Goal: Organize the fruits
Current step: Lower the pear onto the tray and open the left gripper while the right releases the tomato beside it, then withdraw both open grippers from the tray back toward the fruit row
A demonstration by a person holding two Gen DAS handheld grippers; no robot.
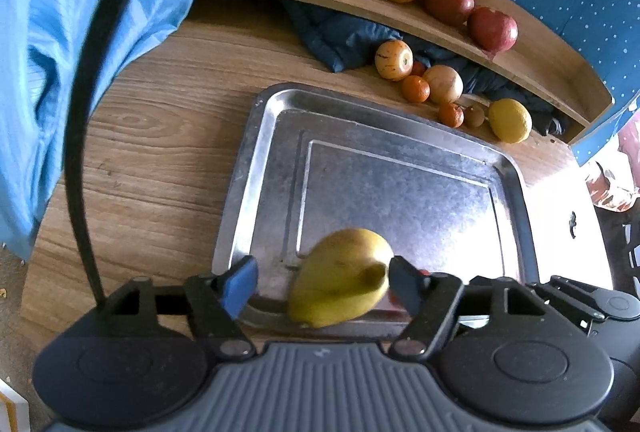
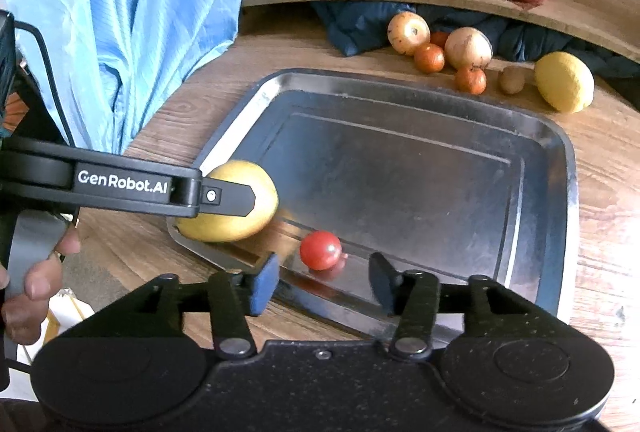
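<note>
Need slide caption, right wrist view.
Open right tool hovers over cherry tomato on metal tray; left tool's mango alongside.

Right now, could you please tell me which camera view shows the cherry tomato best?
The right wrist view: the cherry tomato lies whole and unobstructed on the metal tray, just ahead of the open right tongs. In the left wrist view, only a red sliver peeks out behind one finger.

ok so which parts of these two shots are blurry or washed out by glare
Left wrist view: the mango between the open fingers of the left gripper is motion-smeared, and the table's right edge is blown out white. Right wrist view: the cherry tomato is fairly sharp, the metal tray shows glare on its left rim, and the shelf edge bows from fisheye.
</note>
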